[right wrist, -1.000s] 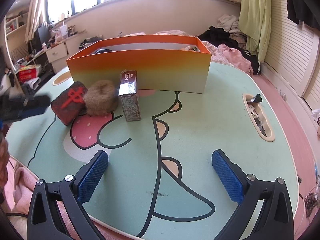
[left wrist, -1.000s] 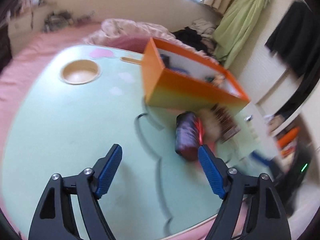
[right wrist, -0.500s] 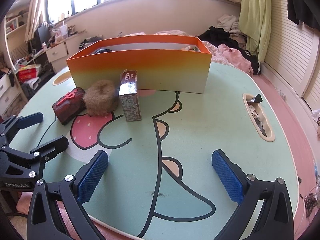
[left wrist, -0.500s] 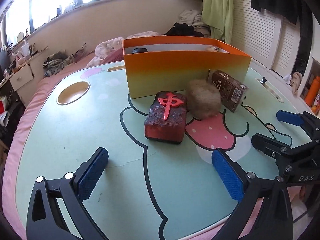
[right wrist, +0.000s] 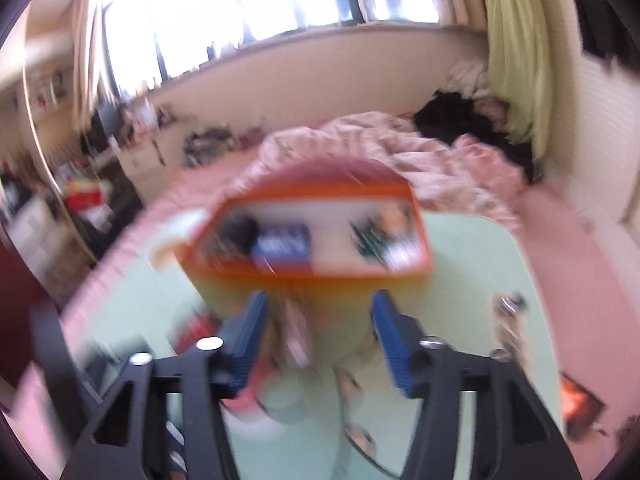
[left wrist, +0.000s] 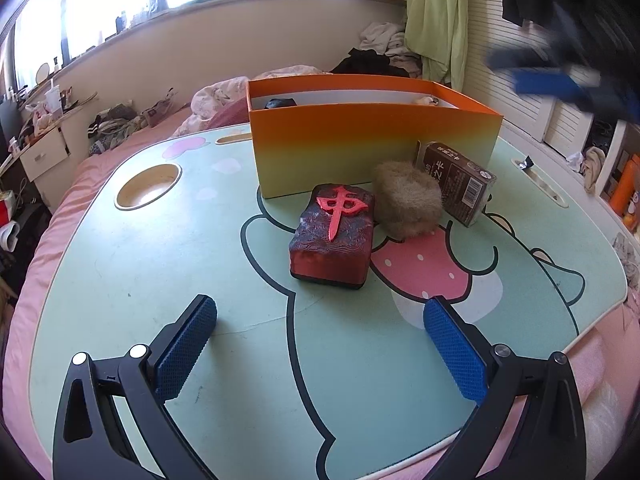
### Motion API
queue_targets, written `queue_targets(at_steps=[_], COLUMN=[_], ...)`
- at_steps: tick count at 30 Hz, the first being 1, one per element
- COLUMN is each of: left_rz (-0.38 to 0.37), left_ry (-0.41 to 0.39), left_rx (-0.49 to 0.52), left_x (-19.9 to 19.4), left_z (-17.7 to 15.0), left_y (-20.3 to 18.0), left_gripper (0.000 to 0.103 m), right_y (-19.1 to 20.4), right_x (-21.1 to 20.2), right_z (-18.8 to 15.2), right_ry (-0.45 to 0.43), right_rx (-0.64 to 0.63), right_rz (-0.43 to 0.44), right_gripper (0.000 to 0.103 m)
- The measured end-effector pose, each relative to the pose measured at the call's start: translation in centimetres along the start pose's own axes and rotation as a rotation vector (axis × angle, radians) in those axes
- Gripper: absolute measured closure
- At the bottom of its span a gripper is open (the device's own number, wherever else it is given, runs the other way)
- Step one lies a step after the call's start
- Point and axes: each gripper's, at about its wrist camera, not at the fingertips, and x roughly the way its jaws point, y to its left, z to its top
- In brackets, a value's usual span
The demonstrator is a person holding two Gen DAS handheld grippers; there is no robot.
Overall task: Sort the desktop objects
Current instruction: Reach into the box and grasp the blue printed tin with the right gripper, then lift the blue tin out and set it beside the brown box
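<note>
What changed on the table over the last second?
The right gripper rose from the table edge to above the orange box, its jaws just closing, nothing held. The left gripper opened wide. The red mahjong block, furry brown ball and brown carton stayed put.

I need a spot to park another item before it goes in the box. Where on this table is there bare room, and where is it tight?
Free: the wide green stretch of the table between the round cup hole and the red block, and the near edge. Crowded: in front of the orange box, where red block, furry ball and brown carton sit packed together.
</note>
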Motion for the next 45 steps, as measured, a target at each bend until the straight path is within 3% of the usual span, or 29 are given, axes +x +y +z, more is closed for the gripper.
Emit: queue_targets(at_steps=[1, 4, 6, 9, 11, 13, 15, 16, 17, 19, 21, 26, 29, 31, 33, 35, 39, 42, 45], left_rz=[0.0, -0.001, -0.003, -0.005, -0.008, -0.012, -0.014, -0.015, -0.016, -0.016, -0.017, -0.018, -0.018, -0.019, -0.018, -0.016, -0.016, -0.016, -0.016], left_ry=[0.0, -0.001, -0.002, -0.006, -0.008, -0.01, -0.011, -0.01, -0.01, -0.013, -0.013, -0.013, -0.013, -0.013, -0.012, -0.011, -0.01, -0.01, -0.01], left_rx=[0.0, 0.0, 0.001, 0.003, 0.005, 0.006, 0.006, 0.006, 0.005, 0.007, 0.006, 0.006, 0.007, 0.007, 0.007, 0.008, 0.009, 0.009, 0.01], left_x=[0.0, 0.0, 0.0, -0.1, -0.2, -0.2, -0.3, -0.3, -0.3, -0.3, -0.3, -0.3, -0.4, -0.3, -0.3, -0.3, -0.4, -0.3, -0.4], left_z=[0.0, 0.0, 0.0, 0.0, 0.0, -0.1, -0.1, -0.1, -0.1, -0.1, -0.1, -0.1, -0.1, -0.1, -0.1, -0.1, -0.2, -0.2, -0.2], left_y=[0.0, 0.0, 0.0, 0.0, 0.0, 0.0, 0.1, 0.1, 0.1, 0.1, 0.1, 0.2, 0.2, 0.2, 0.2, 0.1, 0.2, 0.1, 0.2], left_gripper=[0.0, 0.0, 0.0, 0.0, 0.0, 0.0, 0.0, 0.0, 0.0, 0.0, 0.0, 0.0, 0.0, 0.0, 0.0, 0.0, 0.0, 0.0, 0.0], right_y=[0.1, 1.2, 1.6, 2.3, 3.1, 3.6, 3.7, 3.6, 3.5, 3.0, 1.9, 0.2, 0.2, 0.2, -0.8, -2.2, -3.0, -2.6, -2.6], right_x=[1.9, 8.7, 12.9, 17.4, 19.3, 20.3, 21.2, 21.1, 20.8, 20.3, 18.8, 8.8, 1.9, -0.8, -1.5, -0.4, 3.5, 4.7, 3.2], right_z=[1.8, 4.6, 5.0, 5.1, 5.0, 4.8, 3.6, 3.5, 3.7, 3.9, 4.5, 6.4, 4.2, 1.6, -1.5, -4.3, -6.0, -5.6, -5.8], right_ry=[0.06, 0.241, 0.337, 0.434, 0.477, 0.5, 0.53, 0.498, 0.477, 0.465, 0.396, -0.009, -0.101, -0.099, -0.041, 0.058, 0.16, 0.134, 0.012], right_rx=[0.034, 0.052, 0.045, 0.005, -0.053, -0.105, -0.16, -0.169, -0.147, -0.114, -0.04, 0.106, 0.054, 0.004, -0.024, -0.009, 0.011, 0.049, 0.084], right_rz=[0.031, 0.009, -0.053, -0.1, -0.16, -0.189, -0.242, -0.254, -0.259, -0.263, -0.195, -0.087, -0.084, -0.153, -0.216, -0.246, -0.228, -0.161, -0.112], right_gripper=[0.068, 0.067, 0.058, 0.052, 0.033, 0.022, 0.022, 0.025, 0.036, 0.037, 0.037, 0.037, 0.037, 0.037, 0.037, 0.037, 0.037, 0.037, 0.028])
